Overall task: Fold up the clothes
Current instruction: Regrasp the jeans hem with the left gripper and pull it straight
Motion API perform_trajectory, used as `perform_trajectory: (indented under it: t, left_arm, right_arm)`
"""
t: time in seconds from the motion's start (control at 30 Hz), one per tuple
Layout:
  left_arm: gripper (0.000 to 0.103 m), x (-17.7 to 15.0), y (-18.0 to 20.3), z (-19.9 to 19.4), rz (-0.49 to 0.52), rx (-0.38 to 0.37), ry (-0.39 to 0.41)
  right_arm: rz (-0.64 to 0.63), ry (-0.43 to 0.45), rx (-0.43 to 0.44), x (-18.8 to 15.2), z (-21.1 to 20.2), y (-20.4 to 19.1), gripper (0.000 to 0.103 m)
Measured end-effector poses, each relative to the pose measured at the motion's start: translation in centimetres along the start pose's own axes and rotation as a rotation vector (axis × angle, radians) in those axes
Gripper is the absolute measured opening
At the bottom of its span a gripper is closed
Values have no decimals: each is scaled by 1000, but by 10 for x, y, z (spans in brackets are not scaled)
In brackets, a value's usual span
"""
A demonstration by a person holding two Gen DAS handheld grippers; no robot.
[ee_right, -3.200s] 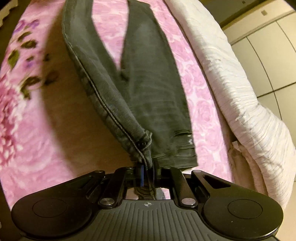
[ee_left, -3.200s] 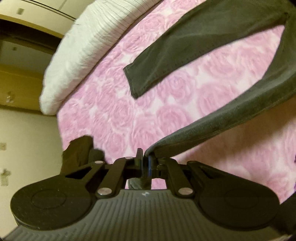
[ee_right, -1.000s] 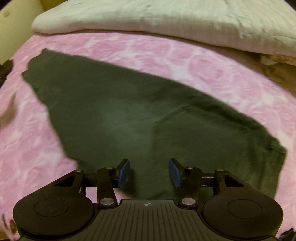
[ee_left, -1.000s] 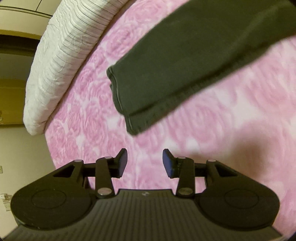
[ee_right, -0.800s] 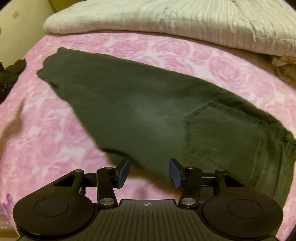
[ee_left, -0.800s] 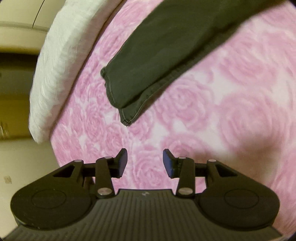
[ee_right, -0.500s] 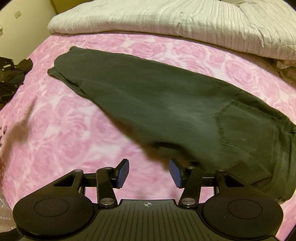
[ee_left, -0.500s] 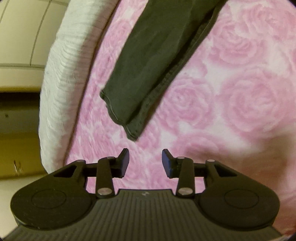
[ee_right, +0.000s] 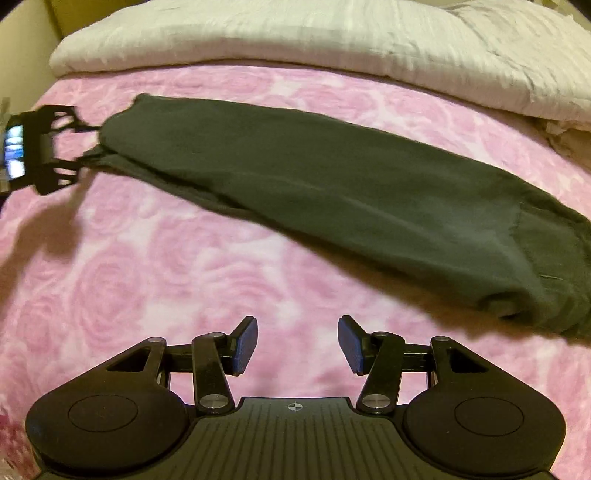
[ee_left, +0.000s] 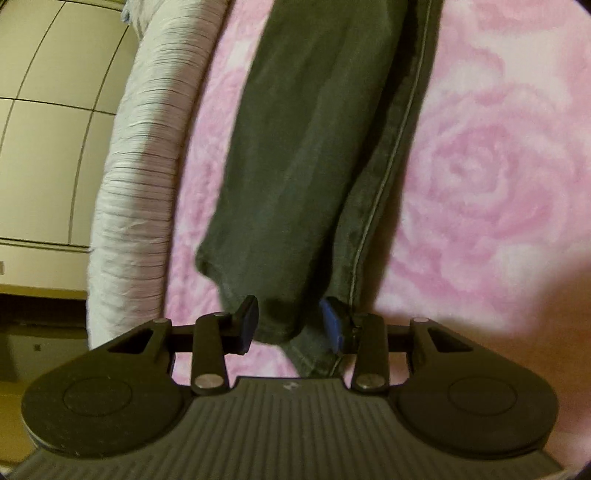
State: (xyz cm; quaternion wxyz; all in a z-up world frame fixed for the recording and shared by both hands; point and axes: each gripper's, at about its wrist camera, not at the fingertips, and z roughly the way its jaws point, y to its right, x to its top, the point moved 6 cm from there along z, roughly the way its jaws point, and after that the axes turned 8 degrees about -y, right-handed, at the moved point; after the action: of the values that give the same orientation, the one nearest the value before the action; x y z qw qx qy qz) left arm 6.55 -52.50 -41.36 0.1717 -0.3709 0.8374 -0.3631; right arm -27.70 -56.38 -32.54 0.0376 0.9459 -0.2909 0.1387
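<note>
While the left gripper (ee_left: 288, 325) straddled the jeans (ee_left: 314, 147) hem unclamped, the right gripper (ee_right: 297, 345) gaped empty; pinching came next.

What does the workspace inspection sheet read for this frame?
Surface: bed with pink rose blanket, bare around the jeans.
Job's things: dark jeans folded leg on leg, lying flat across the blanket; hems by the left gripper, waist at far right.
Clutter: folded white quilt along the far edge.
Grippers: left gripper astride the hems, fingers not pressing; right gripper open, empty, over bare blanket.
Cables: nothing seen.
Surroundings: cream panelled wall beyond the quilt.
</note>
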Motion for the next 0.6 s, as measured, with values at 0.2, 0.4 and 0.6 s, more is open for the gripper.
perform_trajectory:
  t: [0.2, 0.4, 0.6]
  left_arm:
    - [32, 6, -1, 19, 73, 51, 91]
    - [4, -1, -34, 5, 59, 8, 81]
    - [3, -16, -35, -2, 51, -83, 40]
  right_arm:
    - [8, -34, -52, 5, 20, -16, 52]
    - [45, -22, -82, 16, 11, -8, 52]
    - [45, 2, -85, 30, 7, -3, 52]
